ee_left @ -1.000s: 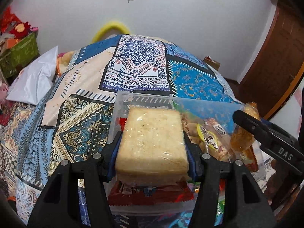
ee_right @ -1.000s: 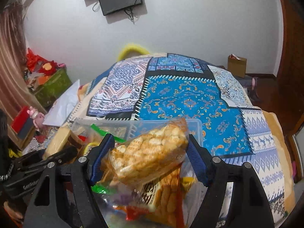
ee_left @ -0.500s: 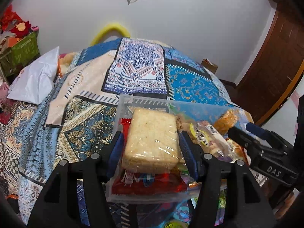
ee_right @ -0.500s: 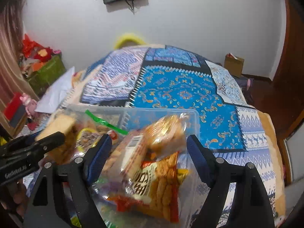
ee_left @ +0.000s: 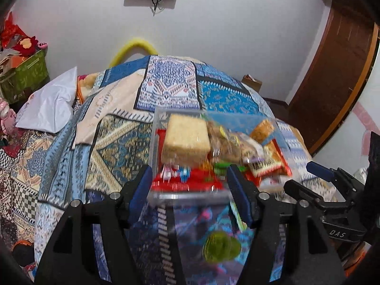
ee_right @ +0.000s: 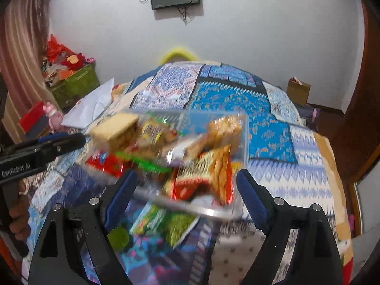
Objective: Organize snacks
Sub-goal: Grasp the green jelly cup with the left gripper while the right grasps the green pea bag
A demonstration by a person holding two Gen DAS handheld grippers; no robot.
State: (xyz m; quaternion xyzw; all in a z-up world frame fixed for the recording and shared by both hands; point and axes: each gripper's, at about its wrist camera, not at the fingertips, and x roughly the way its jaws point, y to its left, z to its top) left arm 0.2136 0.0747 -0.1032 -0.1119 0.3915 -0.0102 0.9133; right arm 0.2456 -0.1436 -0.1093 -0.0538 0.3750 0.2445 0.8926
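Snacks heaped in clear container [ee_left: 190, 190] on patterned bedspread [ee_left: 114, 161], well filled.

Left wrist view: left gripper [ee_left: 188, 190] drawn back to near edge of container, jaws just been opening, nothing between pads now. Pale wrapped block [ee_left: 186, 142] lying on top of pile at left side, red packet [ee_left: 185, 180] beneath it. Green round pack [ee_left: 219, 247] loose on bedspread, nearer than container. Right gripper [ee_left: 315, 175] visible at right edge.

Right wrist view: right gripper [ee_right: 186, 190] jaws just been opening too, spread wide at near rim, gripping nothing. Bag of golden biscuits [ee_right: 224, 128] resting on heap at right side, orange-red packet [ee_right: 209, 173] leaning over near rim. Green packet [ee_right: 166, 223] flat on bedspread just outside container.

Risks, judged: heap standing above rim, so top pieces likely to slide off on soft, uneven bedding; a knock from either jaw while reaching for loose green items could tip container or spill orange-red packet.
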